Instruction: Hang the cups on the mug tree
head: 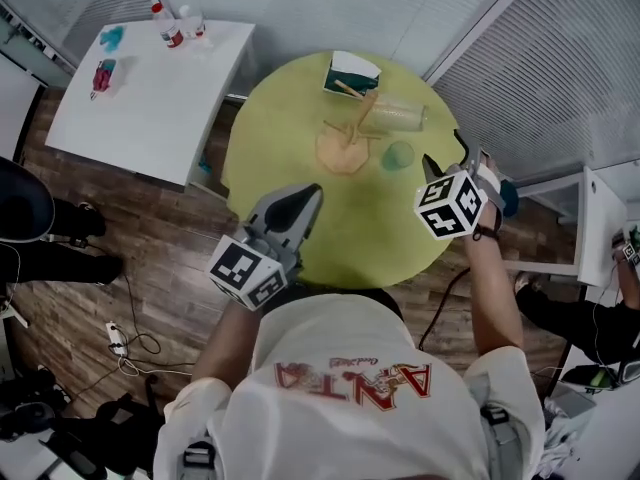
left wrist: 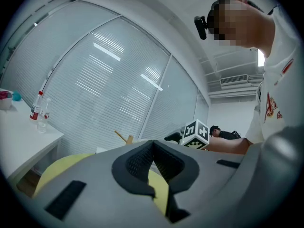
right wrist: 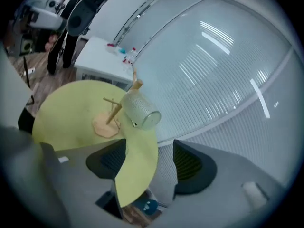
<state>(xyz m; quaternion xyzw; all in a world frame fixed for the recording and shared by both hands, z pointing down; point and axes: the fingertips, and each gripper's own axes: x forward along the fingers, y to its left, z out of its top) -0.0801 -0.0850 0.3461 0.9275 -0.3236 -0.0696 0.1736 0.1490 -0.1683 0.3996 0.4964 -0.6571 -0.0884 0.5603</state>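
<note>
A wooden mug tree (head: 347,134) stands on the round yellow table (head: 290,118). A pale speckled cup (head: 395,116) hangs on a right-hand peg, lying sideways. A green cup (head: 398,155) sits on the table just right of the tree's base. My right gripper (head: 447,156) hovers at the table's right edge beside the green cup, open and holding nothing. In the right gripper view the tree (right wrist: 113,110) and the hung cup (right wrist: 140,110) lie beyond the spread jaws of the right gripper (right wrist: 149,150). My left gripper (head: 308,196) is over the table's near side, shut and holding nothing.
A teal and white box (head: 350,71) stands at the table's far edge behind the tree. A white side table (head: 150,98) with bottles (head: 170,23) is at the left. Blinds close off the back. A person (head: 620,268) sits at the far right. Cables lie on the wooden floor.
</note>
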